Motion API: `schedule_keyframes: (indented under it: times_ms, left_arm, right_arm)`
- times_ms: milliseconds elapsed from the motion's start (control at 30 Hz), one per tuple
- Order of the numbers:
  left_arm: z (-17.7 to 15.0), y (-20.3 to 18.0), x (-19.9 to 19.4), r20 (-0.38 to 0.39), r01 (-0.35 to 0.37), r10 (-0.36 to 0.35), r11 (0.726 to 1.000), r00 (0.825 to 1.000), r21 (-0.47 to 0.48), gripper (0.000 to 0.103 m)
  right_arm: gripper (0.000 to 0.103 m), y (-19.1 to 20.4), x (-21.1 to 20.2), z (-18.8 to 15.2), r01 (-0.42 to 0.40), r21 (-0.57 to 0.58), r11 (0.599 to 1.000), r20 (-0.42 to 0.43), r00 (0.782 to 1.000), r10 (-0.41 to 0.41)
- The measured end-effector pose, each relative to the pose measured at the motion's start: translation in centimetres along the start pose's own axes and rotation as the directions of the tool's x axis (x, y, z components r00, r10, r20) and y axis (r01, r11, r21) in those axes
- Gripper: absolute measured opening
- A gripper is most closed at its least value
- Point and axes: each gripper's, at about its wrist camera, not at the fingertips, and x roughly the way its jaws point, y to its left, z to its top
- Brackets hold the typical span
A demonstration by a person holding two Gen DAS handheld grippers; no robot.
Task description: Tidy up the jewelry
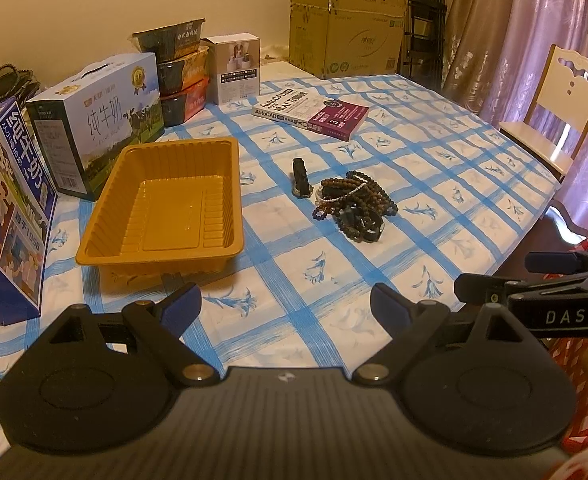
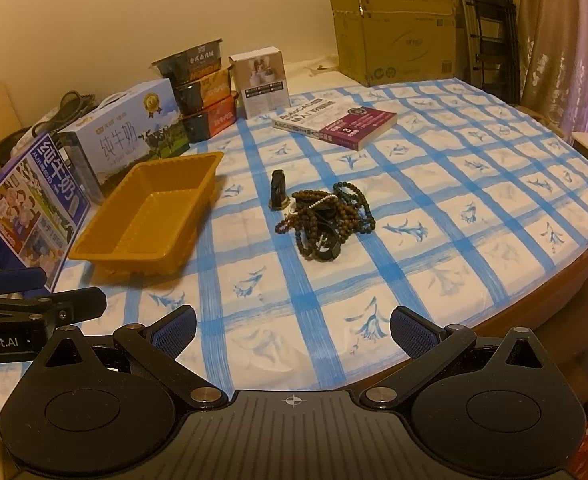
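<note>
Orange tray (image 1: 161,204): we see it empty, well left of the jewelry.
Bead pile (image 2: 326,216): tangled; we risk lifting several strands at once.
Left gripper (image 1: 285,304): spread wide, empty.
Right gripper (image 2: 294,328): likewise.

A tangled heap of bead bracelets (image 1: 354,204) lies near the empty orange tray (image 1: 165,204).

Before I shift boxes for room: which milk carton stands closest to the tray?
The pale carton with the cow picture, right behind the tray; the dark blue one stands farther left.
</note>
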Motion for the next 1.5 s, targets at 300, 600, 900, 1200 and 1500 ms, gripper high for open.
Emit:
schedule_keyframes:
  times_ms: [300,600,900,1200,1500]
  left_arm:
    - [0.0,0.0,0.0,0.002,0.001,-0.001,1.0,1.0,0.0,0.091]
    - [0.0,0.1,0.0,0.003,0.002,-0.002,1.0,1.0,-0.001,0.091]
    - [-0.1,0.1,0.0,0.004,0.003,-0.003,1.0,1.0,-0.001,0.091]
    - [-0.1,0.1,-0.1,0.005,0.002,-0.002,1.0,1.0,-0.002,0.091]
    - [-0.1,0.1,-0.1,0.004,0.003,-0.003,1.0,1.0,-0.002,0.091]
  right_arm:
    - [0.103,0.1,0.0,-0.1,0.0,0.001,1.0,0.002,1.0,0.0]
    - [0.103,0.3,0.0,0.3,0.0,0.0,1.0,0.005,1.0,0.0]
    - [0.103,0.4,-0.1,0.5,0.0,-0.001,1.0,0.006,1.0,0.0]
    - [0.103,0.4,-0.1,0.4,0.0,-0.002,1.0,0.008,1.0,0.0]
    - [0.103,0.4,-0.1,0.4,0.0,-0.002,1.0,0.007,1.0,0.0]
